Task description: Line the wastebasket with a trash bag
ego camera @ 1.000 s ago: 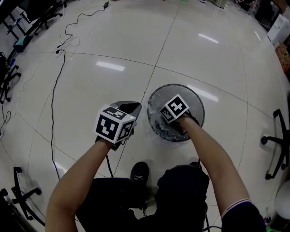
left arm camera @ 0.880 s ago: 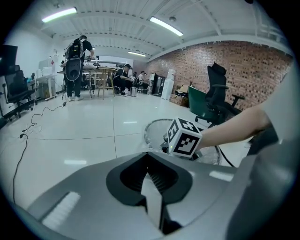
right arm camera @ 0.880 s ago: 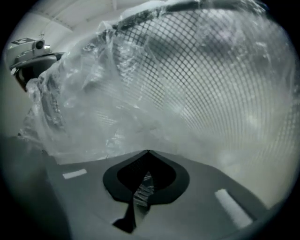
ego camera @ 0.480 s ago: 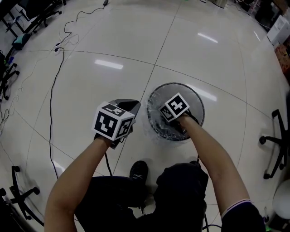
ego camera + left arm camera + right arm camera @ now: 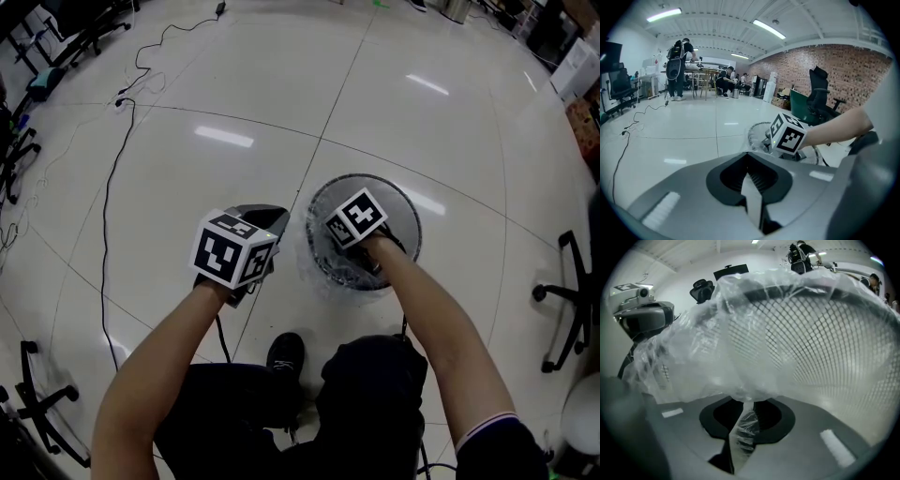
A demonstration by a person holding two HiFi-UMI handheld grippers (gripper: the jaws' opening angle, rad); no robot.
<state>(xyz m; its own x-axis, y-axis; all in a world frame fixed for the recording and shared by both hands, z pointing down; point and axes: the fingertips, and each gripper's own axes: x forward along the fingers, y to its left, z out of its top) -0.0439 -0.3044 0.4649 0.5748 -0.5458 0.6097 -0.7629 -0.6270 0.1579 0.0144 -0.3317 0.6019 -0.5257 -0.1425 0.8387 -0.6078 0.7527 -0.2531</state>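
Observation:
A round black mesh wastebasket [image 5: 407, 212] stands on the white floor, with a clear trash bag [image 5: 310, 259] crumpled over its near-left rim. My right gripper [image 5: 347, 246] reaches down inside that rim. In the right gripper view the bag [image 5: 703, 357] hangs over the mesh wall [image 5: 825, 343], and a wrinkled strand of it runs down between the jaws of the right gripper [image 5: 743, 427]. Those jaws have just been opening, with the film still lying in the narrow gap. My left gripper [image 5: 269, 219] hovers left of the basket, shut and empty [image 5: 752, 180].
A black cable [image 5: 108, 187] snakes over the floor at left. Office chair bases stand at right [image 5: 562, 300] and at lower left [image 5: 33, 403]. The person's shoe [image 5: 286, 356] is just below the basket. Several people stand at tables far off [image 5: 677, 61].
The right gripper has lifted slightly at the basket's rim. The left gripper has stayed where it was.

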